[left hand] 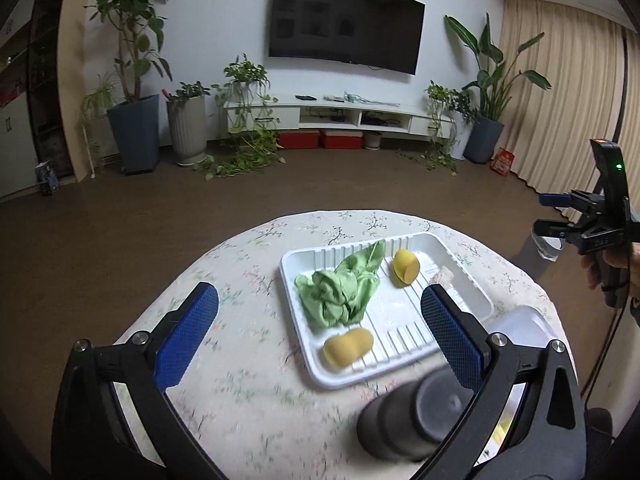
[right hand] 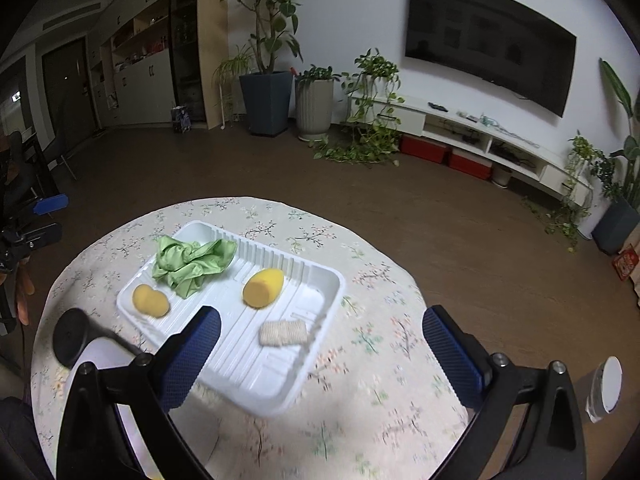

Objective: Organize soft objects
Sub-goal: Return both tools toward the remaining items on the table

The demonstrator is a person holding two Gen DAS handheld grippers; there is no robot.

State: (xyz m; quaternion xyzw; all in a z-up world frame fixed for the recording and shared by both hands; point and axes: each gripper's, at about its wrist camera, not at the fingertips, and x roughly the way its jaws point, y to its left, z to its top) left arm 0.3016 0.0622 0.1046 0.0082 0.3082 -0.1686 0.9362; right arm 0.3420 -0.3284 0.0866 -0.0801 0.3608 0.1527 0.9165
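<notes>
already the green cloth (right hand: 192,266), two yellow sponges (right hand: 150,300) and a woven pad (right hand: 282,333) lie gathered in the white tray (right hand: 320,304) on the counter (right hand: 360,360), likely corralled as the soft lot. both the left hand-held gripper (left hand: 320,334) and right hand-held gripper (right hand: 320,354) hang released and empty above it.

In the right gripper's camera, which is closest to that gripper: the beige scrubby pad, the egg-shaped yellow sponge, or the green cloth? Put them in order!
1. Beige scrubby pad, just ahead of the right gripper.
2. Egg-shaped yellow sponge, mid-tray.
3. Green cloth, the tray's far left corner.
</notes>
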